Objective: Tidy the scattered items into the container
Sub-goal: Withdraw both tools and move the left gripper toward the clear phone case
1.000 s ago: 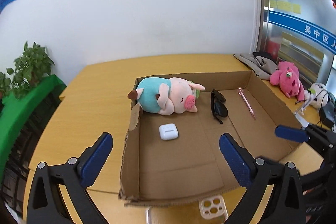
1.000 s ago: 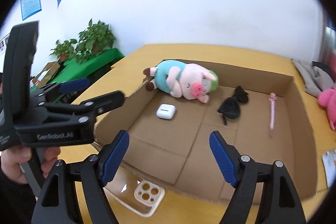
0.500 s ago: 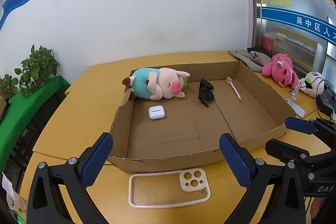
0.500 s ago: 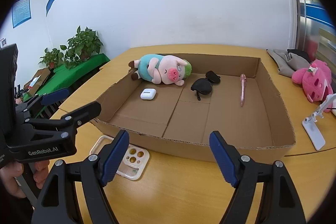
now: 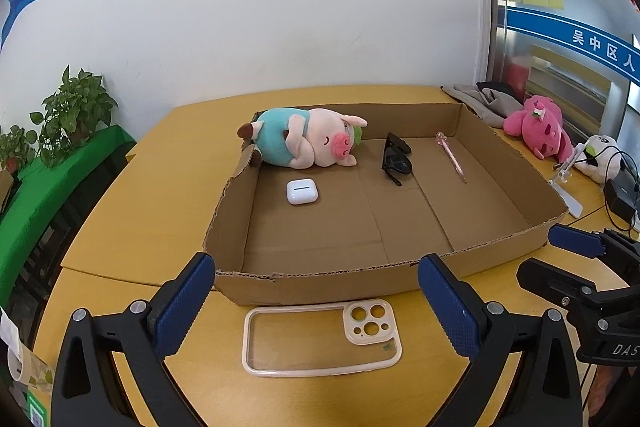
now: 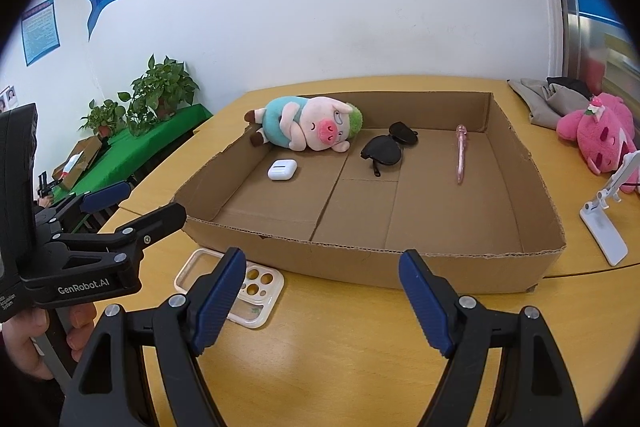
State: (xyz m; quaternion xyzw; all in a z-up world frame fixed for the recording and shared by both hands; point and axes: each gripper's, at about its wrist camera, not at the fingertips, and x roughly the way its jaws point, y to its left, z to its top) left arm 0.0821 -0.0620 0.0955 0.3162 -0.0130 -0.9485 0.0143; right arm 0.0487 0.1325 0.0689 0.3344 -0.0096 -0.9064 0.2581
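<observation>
Left wrist view: your left gripper (image 5: 312, 301) and right gripper (image 6: 322, 297) were both spread, holding nothing. The phone case (image 5: 322, 337) lay on the table (image 5: 132, 227), just outside the box's (image 5: 320, 281) near edge. Inside the box: pig (image 5: 304, 143), earbud case (image 5: 302, 191), sunglasses (image 5: 396, 159), pen (image 5: 452, 157).

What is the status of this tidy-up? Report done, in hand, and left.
Done: the plush pig, earbud case, sunglasses and pink pen lie in the cardboard box. In hand: nothing; the left gripper and right gripper are open and empty. Left: the phone case on the table in front of the box.
</observation>
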